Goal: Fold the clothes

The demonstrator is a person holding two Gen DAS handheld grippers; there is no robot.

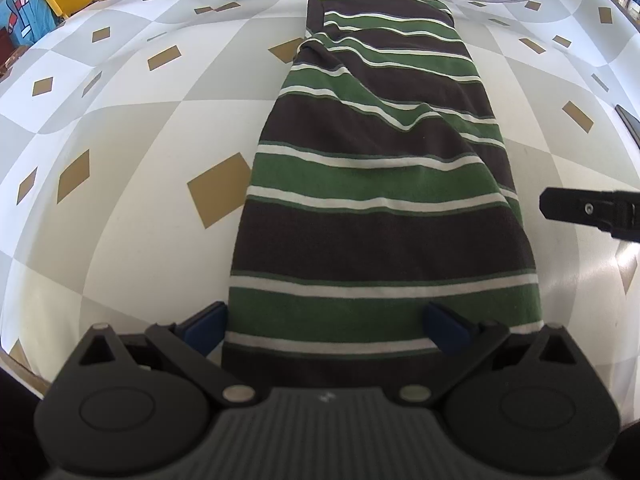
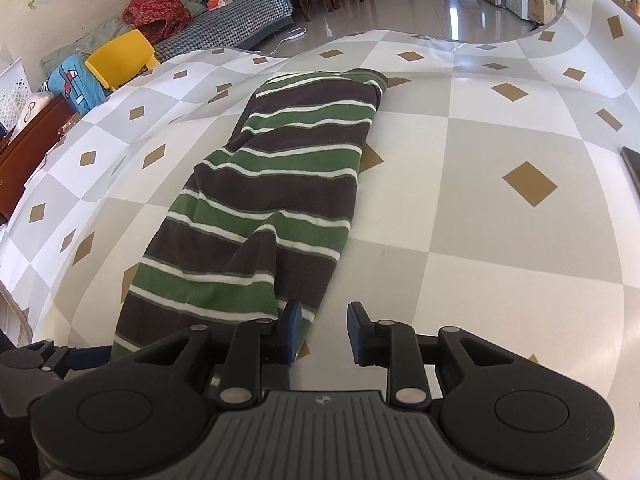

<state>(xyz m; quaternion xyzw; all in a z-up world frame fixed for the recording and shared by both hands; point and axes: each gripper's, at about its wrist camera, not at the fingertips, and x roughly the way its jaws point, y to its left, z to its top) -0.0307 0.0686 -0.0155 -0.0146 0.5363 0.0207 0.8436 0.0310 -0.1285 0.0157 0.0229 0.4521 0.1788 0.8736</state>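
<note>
A garment with brown, green and white stripes lies folded into a long narrow strip on the checked tablecloth, running away from me. My left gripper is open wide over the strip's near end, and the cloth lies flat between its blue pads. In the right wrist view the same garment stretches off to the upper left. My right gripper stands open just off the strip's near right edge. Bare tablecloth shows between its fingers. One of its fingers reaches in from the right in the left wrist view.
A dark flat object lies at the table's right edge. Past the far left edge stand a yellow chair and a sofa piled with cloth. The tablecloth curls up at the far right corner.
</note>
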